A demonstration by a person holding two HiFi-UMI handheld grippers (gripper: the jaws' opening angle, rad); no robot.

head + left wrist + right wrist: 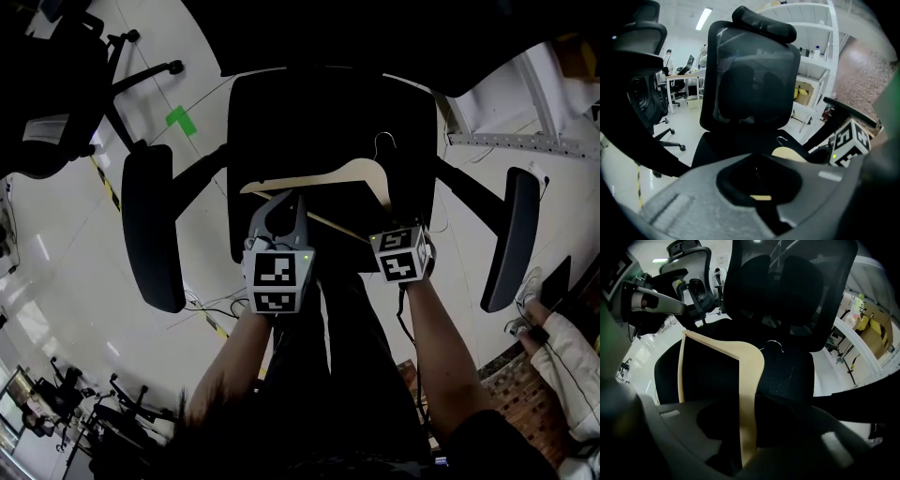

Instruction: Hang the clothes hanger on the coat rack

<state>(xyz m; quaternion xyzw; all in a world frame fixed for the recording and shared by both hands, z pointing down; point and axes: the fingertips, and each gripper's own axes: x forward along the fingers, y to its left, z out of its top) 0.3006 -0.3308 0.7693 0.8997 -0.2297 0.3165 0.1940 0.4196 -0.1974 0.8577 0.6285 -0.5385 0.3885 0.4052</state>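
A pale wooden clothes hanger (347, 173) with a wire hook (382, 142) hangs just above the black seat of an office chair (328, 103), held at both ends. My left gripper (281, 208) is closed at the hanger's left end. In the left gripper view a sliver of wood (761, 197) shows between the shut jaws (761, 187), and the hanger's shoulder (790, 153) shows beyond. My right gripper (394, 227) points steeply down, shut on the right arm. In the right gripper view that arm (747, 380) runs up from between the jaws (740, 448).
The chair's two armrests (150, 225) (511, 234) flank the seat, and its mesh back (750, 75) rises beyond the hanger. Another office chair (56, 84) stands at the upper left. White shelving (820, 51) is at the right. Cables lie on the pale floor (202, 309).
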